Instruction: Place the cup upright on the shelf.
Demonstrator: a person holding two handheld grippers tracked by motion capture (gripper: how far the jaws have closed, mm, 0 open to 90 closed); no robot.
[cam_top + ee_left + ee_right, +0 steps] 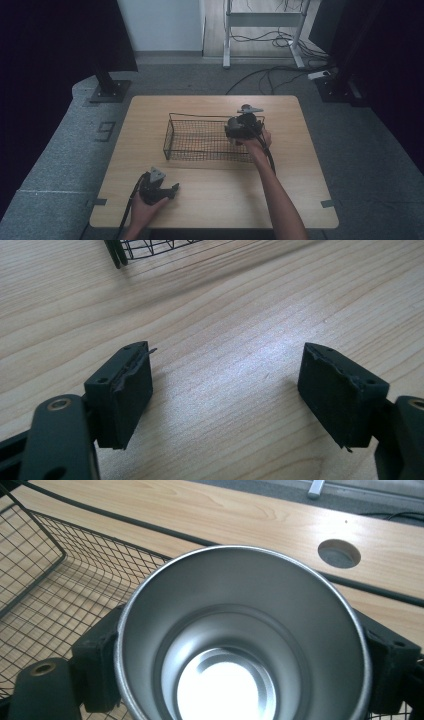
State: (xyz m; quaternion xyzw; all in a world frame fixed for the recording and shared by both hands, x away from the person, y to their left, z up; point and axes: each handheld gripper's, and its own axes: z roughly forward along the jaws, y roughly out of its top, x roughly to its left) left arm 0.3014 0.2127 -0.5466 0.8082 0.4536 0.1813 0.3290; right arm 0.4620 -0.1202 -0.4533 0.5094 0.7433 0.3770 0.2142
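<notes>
A shiny metal cup point(235, 605) sits between the jaws of my right gripper point(245, 670), which is shut on its sides; I look straight into its empty inside. In the high view my right gripper point(236, 132) hangs over the right end of a black wire basket point(200, 140) at the middle of the wooden table point(225, 190). The basket's mesh point(45, 585) lies just left of the cup. My left gripper point(173, 190) rests low near the table's front left, apart from the basket. Its jaws stand wide open over bare wood point(227, 360) with nothing between them.
One corner of the basket point(142, 247) shows at the top of the left gripper view. A round cable hole point(339, 553) is cut into the tabletop beyond the cup. Stand bases and cables lie on the floor behind the table.
</notes>
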